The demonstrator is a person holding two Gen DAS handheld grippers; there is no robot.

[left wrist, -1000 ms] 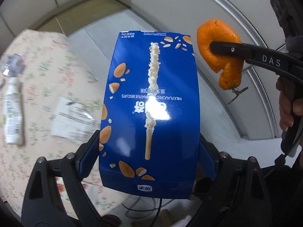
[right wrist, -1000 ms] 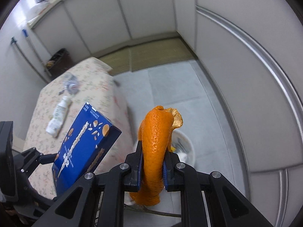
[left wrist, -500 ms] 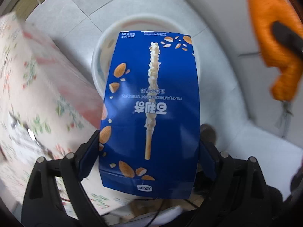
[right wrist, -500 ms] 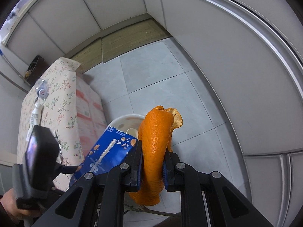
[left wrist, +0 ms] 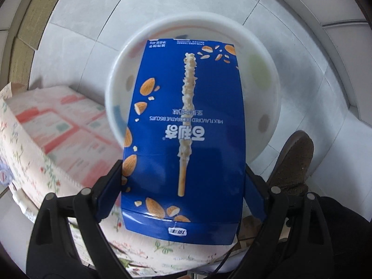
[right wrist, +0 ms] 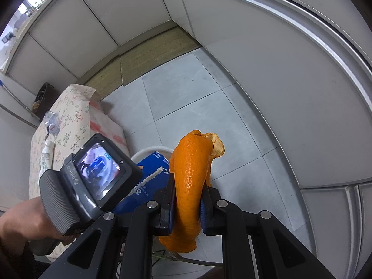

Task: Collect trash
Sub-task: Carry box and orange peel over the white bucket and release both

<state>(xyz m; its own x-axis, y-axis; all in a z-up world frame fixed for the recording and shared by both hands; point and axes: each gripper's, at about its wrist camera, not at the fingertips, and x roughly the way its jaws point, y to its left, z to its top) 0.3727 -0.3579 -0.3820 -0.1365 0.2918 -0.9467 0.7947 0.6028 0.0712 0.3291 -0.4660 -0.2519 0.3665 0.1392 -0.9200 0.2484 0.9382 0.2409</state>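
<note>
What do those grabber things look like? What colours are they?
Each hand-held gripper is black, with two bars ending in blue pads and round silver bolts at the joints: the left hand-held gripper and the right hand-held gripper match. The left one has a ribbed grey handle and a small camera screen on its back. A thin black cable hangs below.

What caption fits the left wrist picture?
Left gripper holds a blue biscuit box above the white trash bin.

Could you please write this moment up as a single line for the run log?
left gripper: shut on blue biscuit box, over white bin | right gripper: shut on orange peel | nothing dropped yet
</note>
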